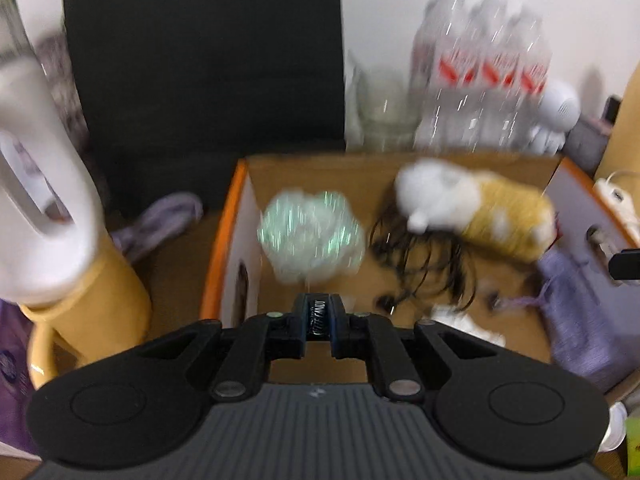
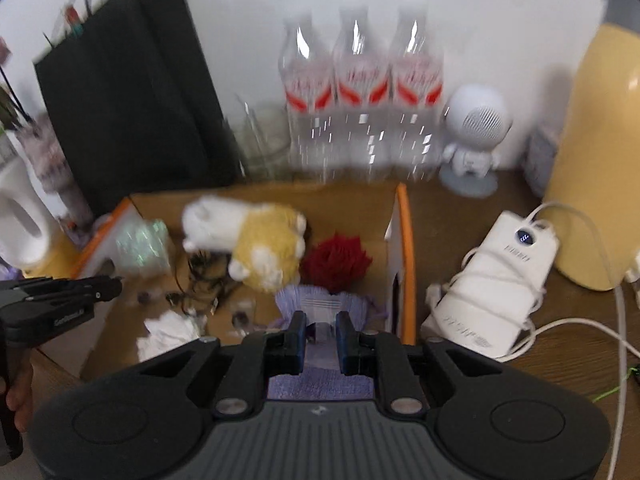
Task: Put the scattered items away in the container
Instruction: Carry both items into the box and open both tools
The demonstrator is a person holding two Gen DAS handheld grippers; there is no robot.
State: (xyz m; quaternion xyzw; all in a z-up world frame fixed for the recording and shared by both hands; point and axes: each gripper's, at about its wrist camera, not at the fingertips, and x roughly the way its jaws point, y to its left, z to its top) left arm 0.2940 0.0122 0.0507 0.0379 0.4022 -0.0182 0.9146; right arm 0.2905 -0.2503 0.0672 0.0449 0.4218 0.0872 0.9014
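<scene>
An open cardboard box (image 1: 236,216) with orange edges holds several items: a yellow and white plush toy (image 1: 480,208), a tangle of black cable (image 1: 424,256) and white tissue. My left gripper (image 1: 319,320) is shut on a thin strip with printed lettering attached to a shiny clear wrapped candy bag (image 1: 312,232), held over the box's left side. My right gripper (image 2: 322,330) is shut on a purple knit pouch (image 2: 320,308) over the box's (image 2: 404,240) right side, near a dark red fuzzy item (image 2: 336,260). The plush also shows in the right wrist view (image 2: 256,240).
Three clear water bottles (image 2: 360,100), a black bag (image 2: 132,92) and a glass jar (image 1: 384,108) stand behind the box. A white robot-shaped speaker (image 2: 476,128), white power bank (image 2: 496,280) with cable and a yellow appliance (image 2: 600,160) lie right. A white kettle (image 1: 36,176) stands left.
</scene>
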